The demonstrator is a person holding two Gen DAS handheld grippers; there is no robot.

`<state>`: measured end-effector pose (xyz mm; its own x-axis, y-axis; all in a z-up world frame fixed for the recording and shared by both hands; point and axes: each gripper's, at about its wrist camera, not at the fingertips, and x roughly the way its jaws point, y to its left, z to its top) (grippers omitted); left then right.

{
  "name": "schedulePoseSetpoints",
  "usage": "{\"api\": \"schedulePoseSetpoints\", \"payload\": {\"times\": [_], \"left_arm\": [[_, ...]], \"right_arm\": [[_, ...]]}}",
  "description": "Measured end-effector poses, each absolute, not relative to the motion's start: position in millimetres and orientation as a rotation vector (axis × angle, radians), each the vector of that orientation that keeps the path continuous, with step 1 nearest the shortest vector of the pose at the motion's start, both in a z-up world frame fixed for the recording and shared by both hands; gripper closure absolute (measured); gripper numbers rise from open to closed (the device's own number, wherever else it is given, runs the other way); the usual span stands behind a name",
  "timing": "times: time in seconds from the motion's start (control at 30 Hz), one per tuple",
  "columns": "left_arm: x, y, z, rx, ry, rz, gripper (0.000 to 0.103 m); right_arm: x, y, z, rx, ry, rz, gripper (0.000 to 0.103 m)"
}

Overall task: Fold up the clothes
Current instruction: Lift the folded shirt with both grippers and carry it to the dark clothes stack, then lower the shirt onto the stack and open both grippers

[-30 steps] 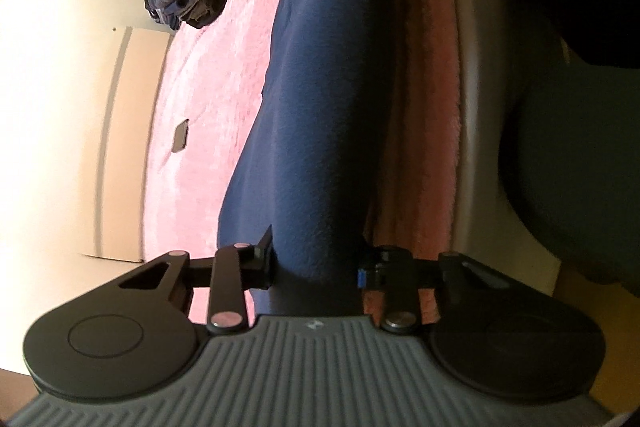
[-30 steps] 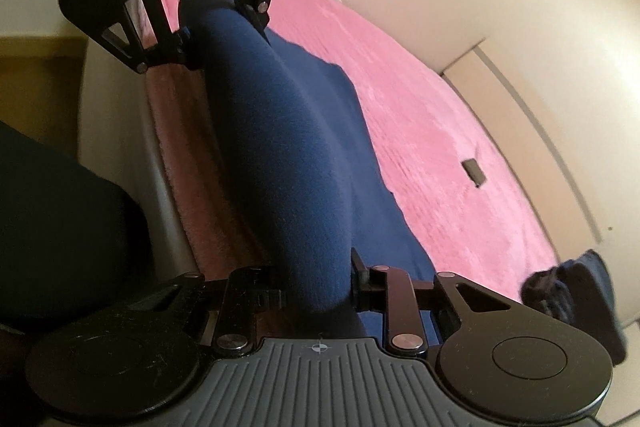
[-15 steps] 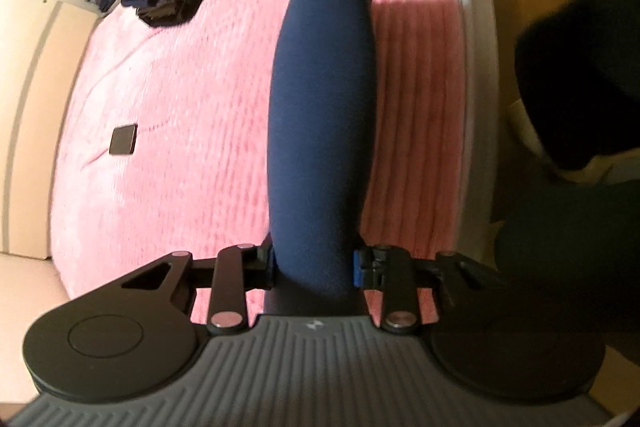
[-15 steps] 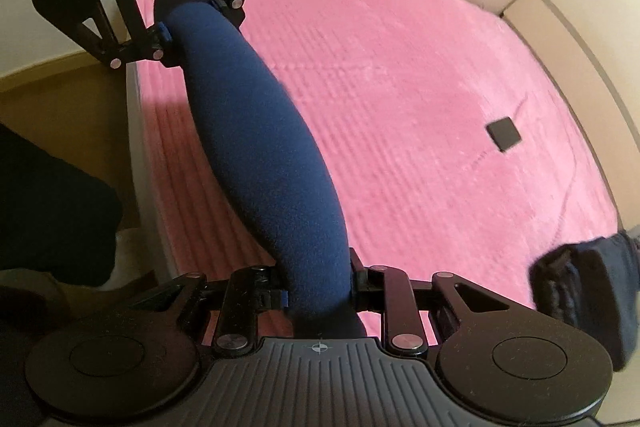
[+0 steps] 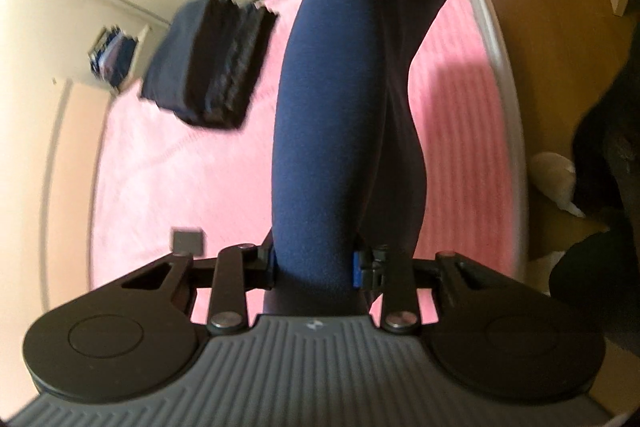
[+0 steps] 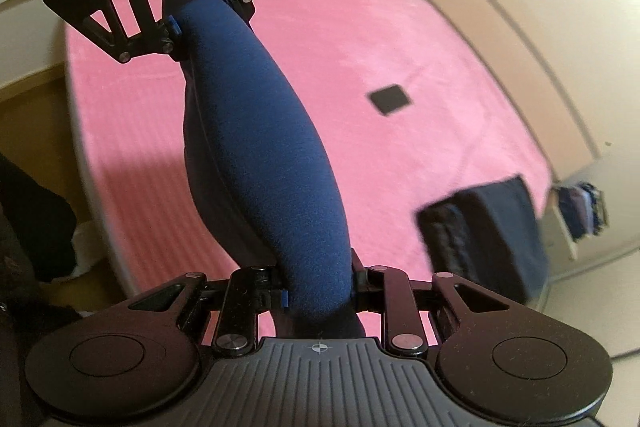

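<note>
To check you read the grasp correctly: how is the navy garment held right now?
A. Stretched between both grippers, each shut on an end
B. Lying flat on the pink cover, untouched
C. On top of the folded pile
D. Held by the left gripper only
A: the garment spans from the right gripper to the left gripper, both shut on it above the pink cover.

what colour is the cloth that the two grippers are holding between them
Navy blue, plain with no pattern. The cloth shows best in the right wrist view.
</note>
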<state>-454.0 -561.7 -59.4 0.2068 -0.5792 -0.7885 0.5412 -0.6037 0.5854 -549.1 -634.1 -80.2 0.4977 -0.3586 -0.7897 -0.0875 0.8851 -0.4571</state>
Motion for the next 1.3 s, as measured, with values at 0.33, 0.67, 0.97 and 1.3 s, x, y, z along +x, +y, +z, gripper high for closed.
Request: {"api": "schedulePoseSetpoints", "payload": {"times": [0.33, 0.67, 0.97, 1.3], "left_arm": [[-457.9, -665.8, -35.9, 1.510, -0.232, -1.637, 0.075], [-426.8, -791.7, -24.9, 1.426, -0.401, -1.668, 0.075], [-404.7, -930.3, -16.7, 1.356, -0.389, -1.542, 0.075], [-370.4, -1097.0, -22.5, 1.264, -0.399, -1.333, 0.075]], "right_arm": [[-555.7, -709.5, -48.1, -0.521, 1.077, -0.342, 0.080], [-529.5, -814.3, -16.5, -0.568, 1.104, -0.477, 0.080], [-506.0, -958.3, 1.7, -0.711, 1.033, -0.447, 0.080], [-472.1, -1110.8, -0.9, -0.878, 0.853, -0.524, 0.079]]}}
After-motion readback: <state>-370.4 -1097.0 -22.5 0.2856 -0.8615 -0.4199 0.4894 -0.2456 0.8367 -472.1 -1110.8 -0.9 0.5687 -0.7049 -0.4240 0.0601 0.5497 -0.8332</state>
